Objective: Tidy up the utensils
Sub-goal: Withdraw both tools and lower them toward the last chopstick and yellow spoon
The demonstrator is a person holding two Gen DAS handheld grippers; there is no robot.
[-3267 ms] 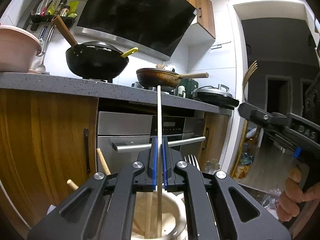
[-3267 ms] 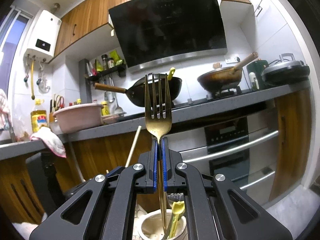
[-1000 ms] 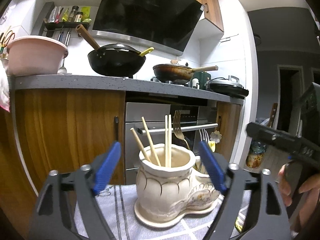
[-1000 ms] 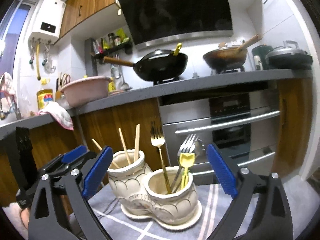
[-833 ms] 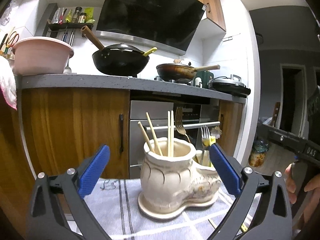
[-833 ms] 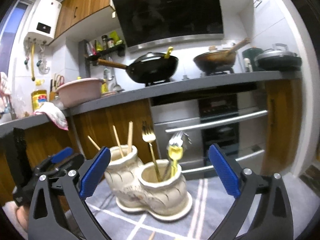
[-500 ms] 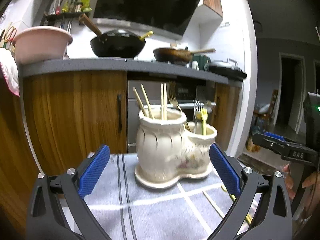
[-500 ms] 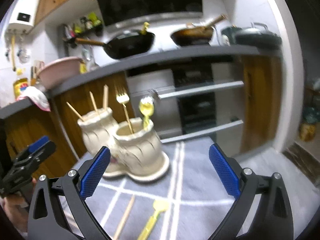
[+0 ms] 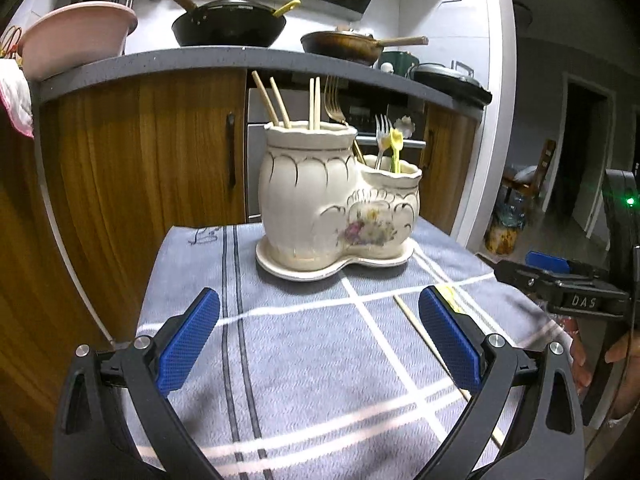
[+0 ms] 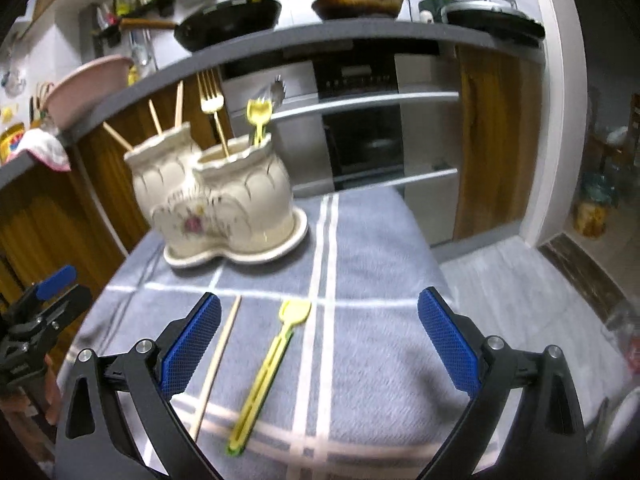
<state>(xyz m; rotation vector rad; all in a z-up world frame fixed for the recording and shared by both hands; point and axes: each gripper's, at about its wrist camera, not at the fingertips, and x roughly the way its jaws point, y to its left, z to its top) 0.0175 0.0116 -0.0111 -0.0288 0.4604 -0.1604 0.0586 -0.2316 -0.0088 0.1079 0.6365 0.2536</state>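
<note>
A cream two-pot ceramic holder [image 9: 336,204] [image 10: 218,196] stands on a grey striped cloth [image 9: 312,360]. Its taller pot holds several wooden chopsticks [image 9: 276,102]; the lower pot holds a gold fork [image 10: 212,98], a silver fork and a yellow utensil [image 9: 395,144]. On the cloth lie a loose wooden chopstick [image 10: 218,364] [image 9: 424,340] and a yellow plastic utensil [image 10: 268,372]. My left gripper [image 9: 319,338] is open and empty, well short of the holder. My right gripper [image 10: 319,344] is open and empty above the yellow utensil, with the chopstick by its left finger.
Behind the cloth run wooden cabinets [image 9: 140,152], an oven [image 10: 360,120] and a grey counter [image 9: 160,60] with woks and a pink basin [image 9: 76,36]. The cloth's right edge [image 10: 424,232] drops to the floor. A person's hand [image 9: 596,364] holds the other gripper at the right.
Both grippers have sunk and tilted down toward the cloth. The holder now sits higher in both views, and the loose chopstick and yellow utensil have come into the right wrist view.
</note>
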